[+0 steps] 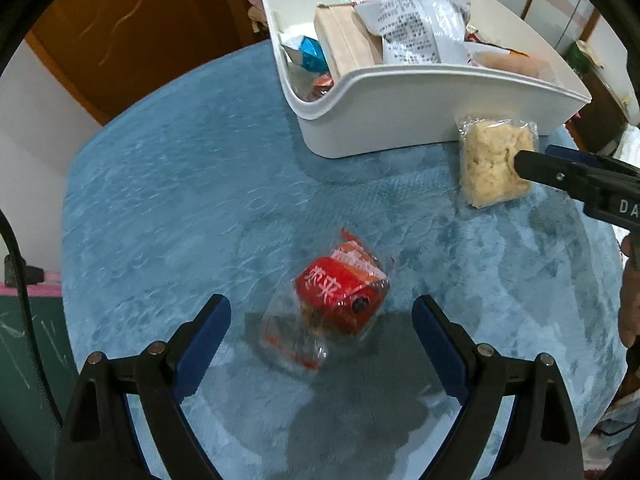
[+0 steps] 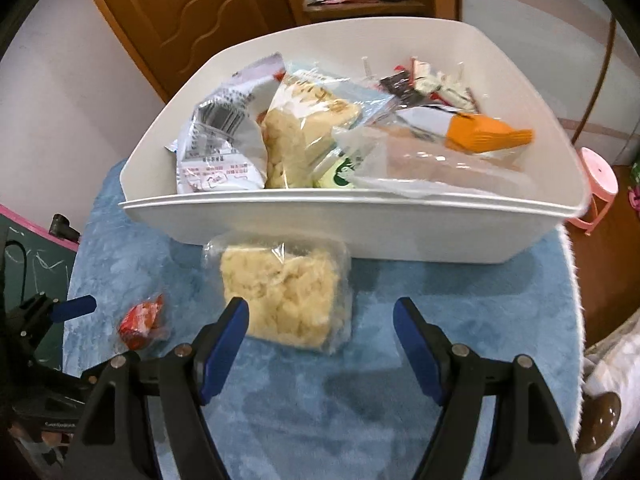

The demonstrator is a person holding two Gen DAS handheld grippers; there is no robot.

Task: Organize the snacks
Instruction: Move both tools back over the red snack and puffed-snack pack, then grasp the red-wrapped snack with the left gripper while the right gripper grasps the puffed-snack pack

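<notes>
2 snacks loose on desk (image 1: 160, 184): red packet (image 1: 338, 300) between left tool (image 1: 322, 320) fingers, pale crumbly pack (image 2: 284, 300) touching white bin (image 2: 352, 224). Bin holds several packets. Both tools spread apart, right tool (image 2: 320, 320) empty.

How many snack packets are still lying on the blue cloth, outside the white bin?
2. A red packet lies before the left gripper; a pale crumbly one lies against the bin.

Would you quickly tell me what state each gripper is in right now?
Left gripper: open, empty, fingers either side of the red snack packet.
Right gripper: open, empty, near the pale snack bag.
</notes>
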